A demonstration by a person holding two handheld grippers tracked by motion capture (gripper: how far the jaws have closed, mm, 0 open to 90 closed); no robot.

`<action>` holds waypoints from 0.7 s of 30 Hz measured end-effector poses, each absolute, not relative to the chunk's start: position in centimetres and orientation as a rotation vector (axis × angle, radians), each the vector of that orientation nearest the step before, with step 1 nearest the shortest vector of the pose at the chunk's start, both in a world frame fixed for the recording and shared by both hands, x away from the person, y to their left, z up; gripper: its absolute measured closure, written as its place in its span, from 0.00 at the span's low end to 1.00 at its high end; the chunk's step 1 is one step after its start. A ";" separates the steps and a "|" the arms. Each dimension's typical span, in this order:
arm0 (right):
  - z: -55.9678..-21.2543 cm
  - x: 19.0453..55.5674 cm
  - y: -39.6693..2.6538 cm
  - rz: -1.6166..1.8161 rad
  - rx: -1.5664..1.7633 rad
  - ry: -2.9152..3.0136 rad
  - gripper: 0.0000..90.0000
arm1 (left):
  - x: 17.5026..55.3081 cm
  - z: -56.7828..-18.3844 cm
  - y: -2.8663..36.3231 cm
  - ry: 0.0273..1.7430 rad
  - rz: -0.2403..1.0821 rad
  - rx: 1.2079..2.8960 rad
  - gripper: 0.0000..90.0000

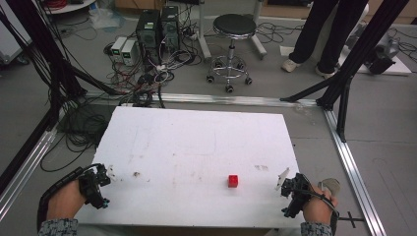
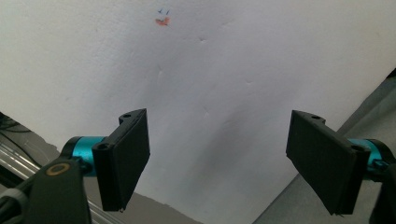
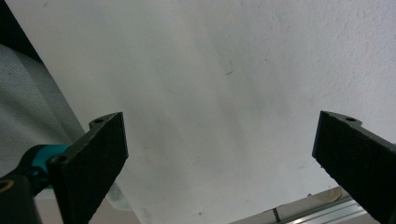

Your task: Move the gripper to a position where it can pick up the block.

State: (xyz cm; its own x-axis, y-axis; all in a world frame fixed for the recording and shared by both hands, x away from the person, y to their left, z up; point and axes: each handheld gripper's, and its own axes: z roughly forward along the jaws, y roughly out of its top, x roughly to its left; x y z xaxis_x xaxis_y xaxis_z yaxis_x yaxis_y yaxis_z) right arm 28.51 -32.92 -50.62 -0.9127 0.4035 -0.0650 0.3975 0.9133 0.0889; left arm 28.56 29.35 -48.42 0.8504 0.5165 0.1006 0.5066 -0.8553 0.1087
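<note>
A small red cube [image 1: 233,181] sits alone on the white table board [image 1: 196,142], toward the front right. My left gripper [image 1: 104,187] rests at the board's front left corner, held by a hand in a patterned sleeve. In the left gripper view the left gripper [image 2: 219,119] stands open over bare white board, nothing between its pads. My right gripper [image 1: 285,195] is at the front right edge, roughly a hand's width right of the cube. In the right gripper view the right gripper [image 3: 223,121] is open wide over bare board.
Faint smudges mark the board, and a small orange mark [image 2: 162,21] lies ahead of the left gripper. Beyond the table are a black stool [image 1: 235,25], computer towers [image 1: 157,27], tangled cables [image 1: 142,78], a standing person's legs [image 1: 319,34] and black frame posts [image 1: 344,73].
</note>
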 end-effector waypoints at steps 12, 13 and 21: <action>-50.4 28.5 -33.0 0.123 0.635 2.983 0.03 | 28.6 -48.4 29.3 0.822 0.204 2.941 0.24; -50.4 28.5 -33.0 0.119 0.636 2.978 0.03 | 28.6 -48.4 29.3 0.819 0.204 2.943 0.24; -50.5 28.5 -32.7 0.138 0.635 2.968 0.03 | 28.5 -48.4 29.2 0.821 0.203 2.943 0.24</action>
